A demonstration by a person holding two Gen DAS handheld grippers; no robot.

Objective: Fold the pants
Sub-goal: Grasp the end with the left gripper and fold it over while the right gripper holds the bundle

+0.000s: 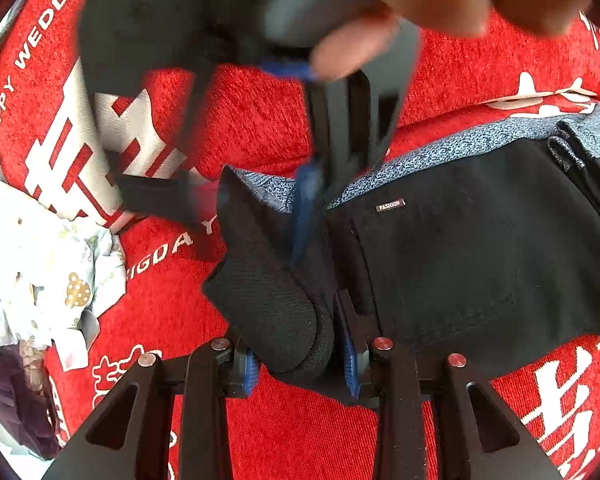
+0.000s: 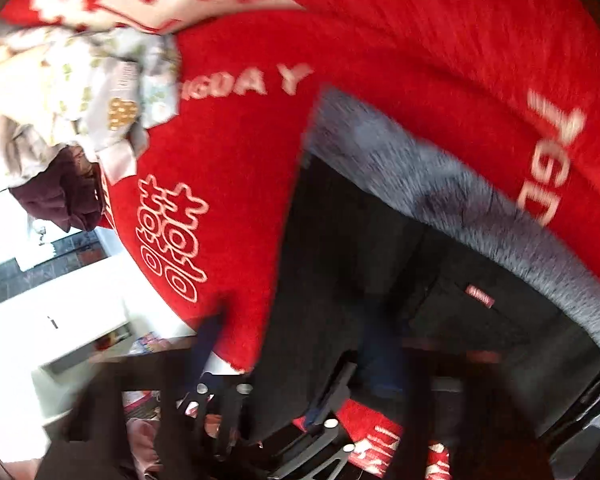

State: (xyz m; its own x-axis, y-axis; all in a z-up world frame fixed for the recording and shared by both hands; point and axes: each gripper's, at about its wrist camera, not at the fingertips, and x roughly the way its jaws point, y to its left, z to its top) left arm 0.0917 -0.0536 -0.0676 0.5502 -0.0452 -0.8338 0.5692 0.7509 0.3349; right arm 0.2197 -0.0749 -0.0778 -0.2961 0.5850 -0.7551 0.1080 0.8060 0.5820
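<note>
Nearest the lens, the left gripper (image 1: 300, 364) pinches a thick fold of black pants (image 1: 480, 248), bunched for folding on a red blanket (image 1: 240, 120). The right gripper (image 1: 320, 184) meets the waistband, blurred; its grip cannot be told.

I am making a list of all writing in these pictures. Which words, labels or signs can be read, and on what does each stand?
"FASHION": small label on the black pants.
"PPY WEDDIN", cut off at both ends: red blanket.
"IGDA Y": same blanket, partly hidden.
"IGUA Y", blurred: right wrist view.
White Chinese-style signs: same blanket.
Small print on the patterned cloth: too small to read.
</note>
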